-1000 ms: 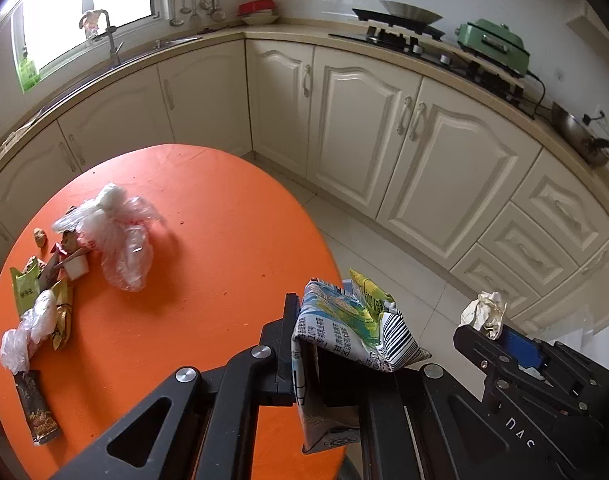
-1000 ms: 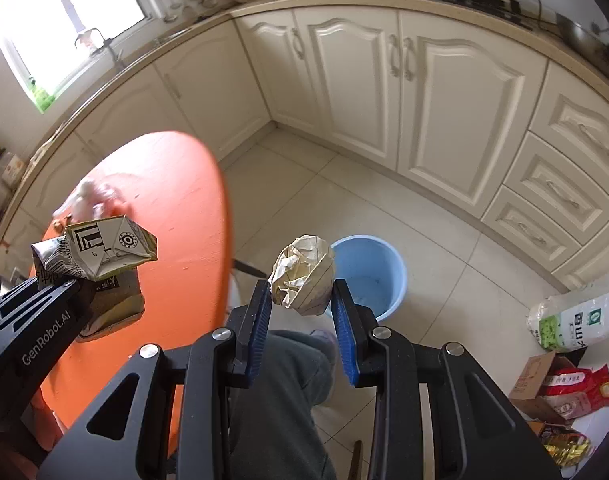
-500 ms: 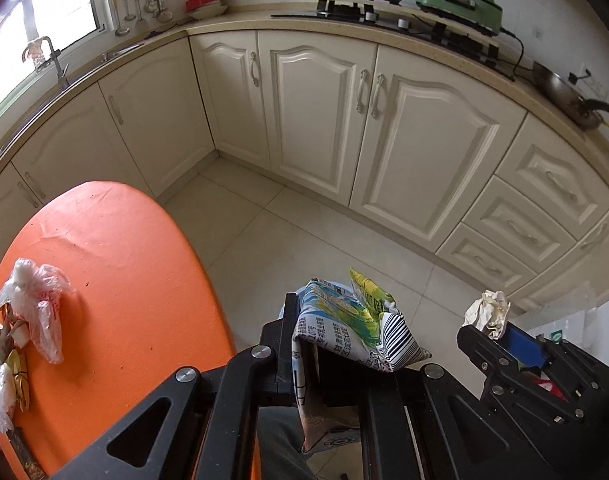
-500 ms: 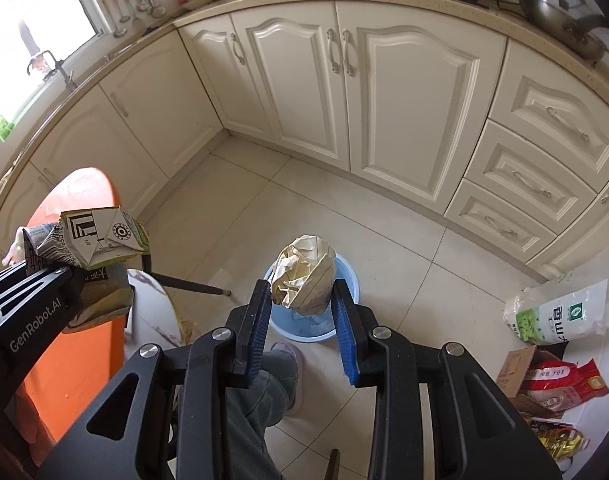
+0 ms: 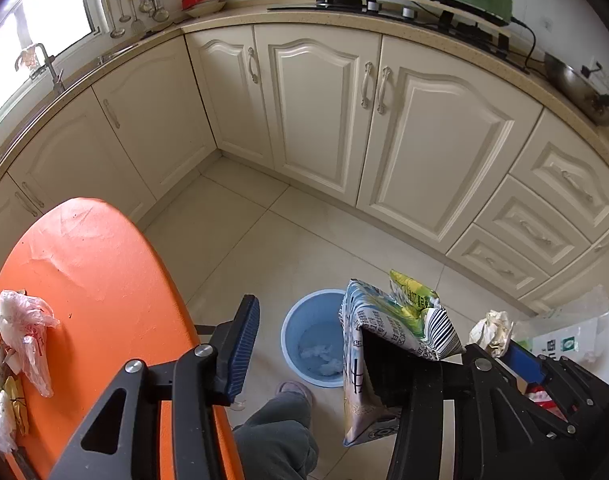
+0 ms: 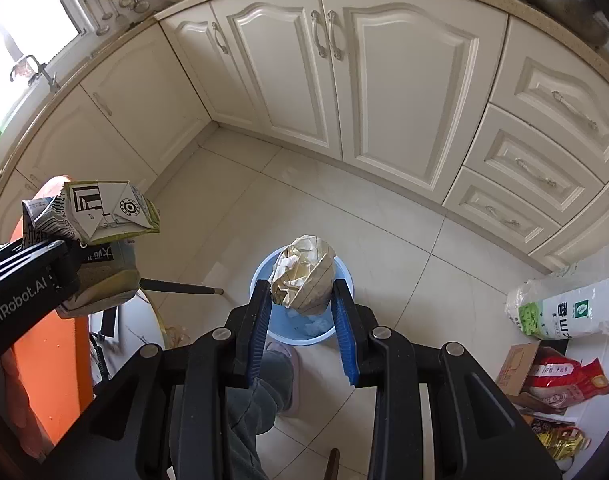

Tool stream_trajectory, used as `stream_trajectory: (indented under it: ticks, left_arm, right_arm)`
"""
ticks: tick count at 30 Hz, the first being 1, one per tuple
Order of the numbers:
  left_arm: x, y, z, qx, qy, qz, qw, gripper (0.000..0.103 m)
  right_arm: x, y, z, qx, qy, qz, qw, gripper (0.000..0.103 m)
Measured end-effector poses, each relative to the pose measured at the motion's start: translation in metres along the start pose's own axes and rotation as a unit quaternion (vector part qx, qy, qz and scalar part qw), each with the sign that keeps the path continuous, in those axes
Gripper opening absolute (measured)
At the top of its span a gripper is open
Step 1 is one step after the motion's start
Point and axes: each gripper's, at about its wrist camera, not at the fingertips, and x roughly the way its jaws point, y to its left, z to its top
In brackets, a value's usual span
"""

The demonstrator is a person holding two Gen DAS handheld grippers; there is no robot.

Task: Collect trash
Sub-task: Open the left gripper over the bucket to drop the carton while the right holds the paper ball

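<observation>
Left wrist view shows the left gripper [image 5: 316,344] near the lens with its jaws opening. A wide gap stands between the left finger [image 5: 240,344] and the carton [image 5: 388,344]. The crushed carton leans against the right finger only, so the pads do not clamp it. Below the gap a person's knee [image 5: 276,436] and a slipper [image 5: 296,390] appear. Just beyond them the blue bin [image 5: 292,332] stands on the tiled floor, with some white scraps inside. At the left the orange table [image 5: 104,280] carries a plastic bag [image 5: 24,332] and small wrappers [image 5: 8,400] near its left edge.

From the right wrist view, the right gripper [image 6: 302,300] is clenched on a paper ball [image 6: 304,280], which both blue pads press. The ball hangs directly over the bin [image 6: 260,276]. The carton [image 6: 92,216] shows at the left of this view, above the table edge [image 6: 52,360]. A rice bag [image 6: 564,312] and other packets [image 6: 560,376] lie on the floor at the right. Farther away, cream cabinets [image 6: 384,92] run along the wall.
</observation>
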Motion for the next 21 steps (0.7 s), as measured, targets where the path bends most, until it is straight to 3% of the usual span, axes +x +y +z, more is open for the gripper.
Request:
stream_trajectory:
  ticks: [2,5,9,14,21]
  left_arm:
    - [0.006,-0.002,0.0,-0.001,0.005,0.002,1.0,0.048]
    - [0.016,-0.004,0.002,-0.002,0.02,0.001,0.9998,0.063]
    - [0.033,-0.01,0.013,0.004,0.038,0.002,0.9992,0.07]
    - [0.055,-0.005,0.032,-0.031,0.082,-0.055,0.9946,0.073]
    - [0.08,0.002,0.05,-0.071,0.106,-0.084,0.9883,0.079]
  right_arm:
    - [0.002,-0.002,-0.001,0.002,0.003,-0.001,1.0,0.031]
    - [0.003,-0.003,-0.002,0.003,0.006,-0.001,1.0,0.031]
    - [0.004,-0.004,-0.002,0.004,0.007,-0.001,1.0,0.031]
    - [0.005,-0.007,-0.001,0.01,0.008,-0.001,1.0,0.032]
    - [0.007,-0.013,-0.002,0.022,0.008,0.003,1.0,0.032]
